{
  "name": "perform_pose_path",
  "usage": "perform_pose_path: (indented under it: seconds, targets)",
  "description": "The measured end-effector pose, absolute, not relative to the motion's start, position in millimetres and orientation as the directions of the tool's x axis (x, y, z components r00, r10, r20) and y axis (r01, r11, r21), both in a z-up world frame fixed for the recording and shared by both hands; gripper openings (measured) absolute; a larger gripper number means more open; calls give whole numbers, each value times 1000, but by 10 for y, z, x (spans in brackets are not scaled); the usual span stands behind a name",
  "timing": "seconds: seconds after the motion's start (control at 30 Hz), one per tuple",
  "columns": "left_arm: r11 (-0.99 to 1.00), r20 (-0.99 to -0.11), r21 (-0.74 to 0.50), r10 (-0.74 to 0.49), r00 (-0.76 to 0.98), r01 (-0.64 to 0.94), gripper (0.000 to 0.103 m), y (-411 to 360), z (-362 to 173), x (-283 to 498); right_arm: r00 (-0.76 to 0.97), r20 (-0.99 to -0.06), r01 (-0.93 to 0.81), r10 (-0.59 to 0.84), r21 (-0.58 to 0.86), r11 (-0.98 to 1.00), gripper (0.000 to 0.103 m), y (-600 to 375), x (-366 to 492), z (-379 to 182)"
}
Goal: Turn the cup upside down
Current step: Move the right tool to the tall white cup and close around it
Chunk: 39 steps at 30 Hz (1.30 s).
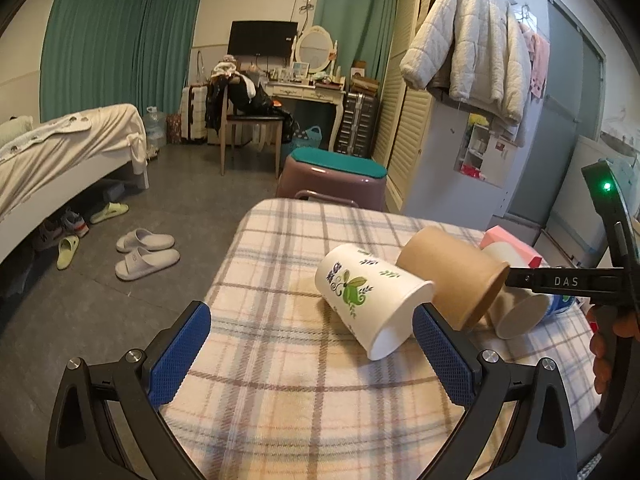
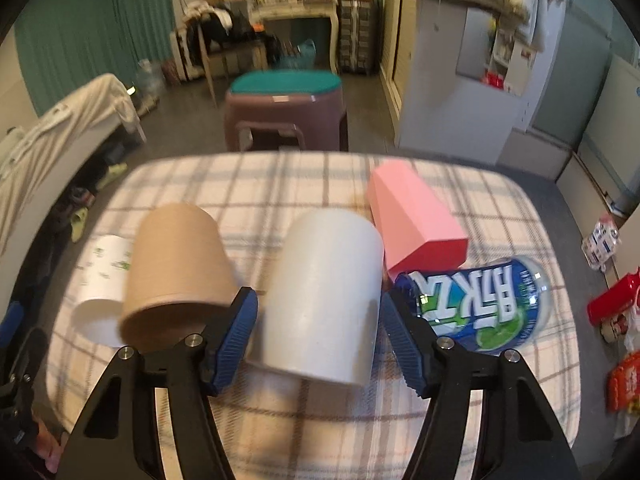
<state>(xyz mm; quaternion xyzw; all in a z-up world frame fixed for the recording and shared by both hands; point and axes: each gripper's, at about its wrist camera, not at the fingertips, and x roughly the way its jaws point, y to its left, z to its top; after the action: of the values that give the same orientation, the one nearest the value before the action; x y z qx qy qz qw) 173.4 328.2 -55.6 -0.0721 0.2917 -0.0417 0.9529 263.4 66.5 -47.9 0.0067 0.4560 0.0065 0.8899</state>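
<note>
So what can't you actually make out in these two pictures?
- Plain white cup: whether the right tongs touch it; right wrist view, blurred.
- Same cup, left wrist view: mostly hidden behind the brown cup.
- Flowered cup: right wrist view, brown cup covers part.
- Bottle: cap hidden behind the tongs.

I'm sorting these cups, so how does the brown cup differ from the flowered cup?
The brown cup is plain kraft brown; the flowered cup is white with green and purple leaf prints. The brown cup looks wider, though the fisheye distorts. The brown cup lies nearer the right claw, the flowered cup nearer the left claw. Both are paper cups lying on their sides on the plaid cloth, mouths towards the cameras.
</note>
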Motion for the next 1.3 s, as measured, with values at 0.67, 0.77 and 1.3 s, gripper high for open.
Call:
perform_pose_path:
  seconds: [0.67, 0.77, 1.3]
  targets:
    - [985, -570, -173, -117, 813, 21, 103, 3326, -632, 1792, 507, -862, 0, -23, -26, 1000, 74, 749, 2721, -651]
    - [985, -566, -170, -113, 817, 18, 103, 3318, -579, 1750, 530, -848, -9, -9, -16, 1000, 73, 769, 2641, -585]
    - [989, -532, -139, -125, 838, 59, 103, 3057, -273, 1317, 566, -824, -98, 31, -31, 995, 71, 938, 1577, -466]
